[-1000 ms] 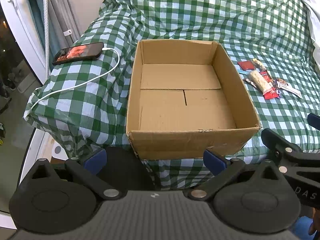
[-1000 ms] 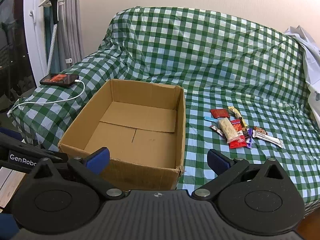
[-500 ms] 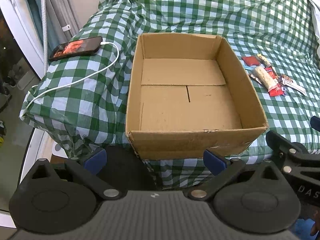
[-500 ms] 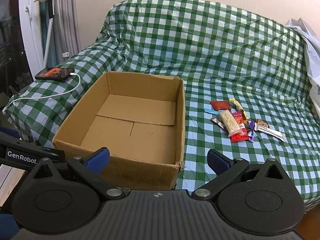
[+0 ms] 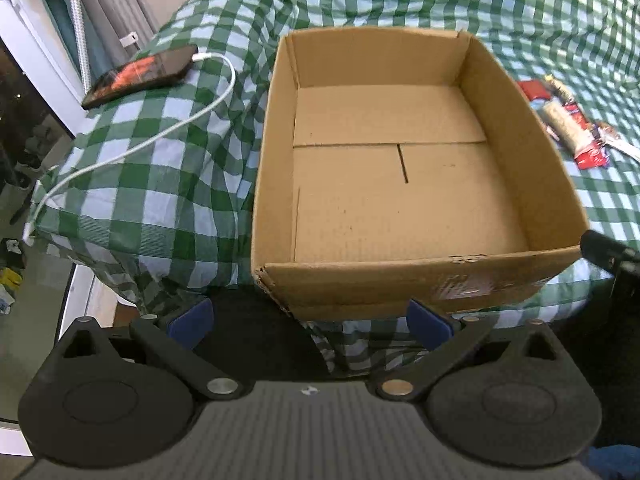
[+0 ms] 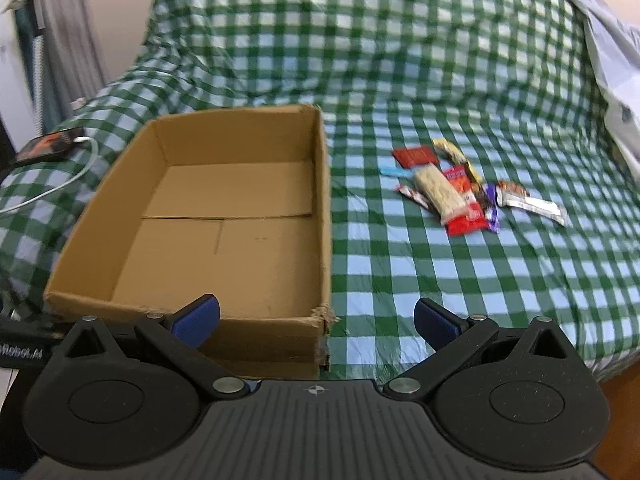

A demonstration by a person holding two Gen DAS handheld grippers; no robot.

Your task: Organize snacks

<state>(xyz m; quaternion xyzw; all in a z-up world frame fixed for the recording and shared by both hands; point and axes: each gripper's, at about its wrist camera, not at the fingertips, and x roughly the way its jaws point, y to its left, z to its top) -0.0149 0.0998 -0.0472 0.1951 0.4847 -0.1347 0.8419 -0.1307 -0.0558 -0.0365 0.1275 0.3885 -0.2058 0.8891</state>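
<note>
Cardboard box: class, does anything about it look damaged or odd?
Yes. The cardboard box has a torn, frayed near corner by the checked cover. Otherwise it is sound and holds nothing.

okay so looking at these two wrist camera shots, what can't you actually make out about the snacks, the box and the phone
- Snack pile: right wrist view is motion-blurred, wrapper labels unreadable, and overlapping packets prevent an exact count.
- Same snacks in the left wrist view: partly hidden behind the cardboard box wall.
- Phone: screen content too small and blurred; in the right wrist view it is cut by the left edge.
- White cable: its far end drops off the covered edge.
</note>
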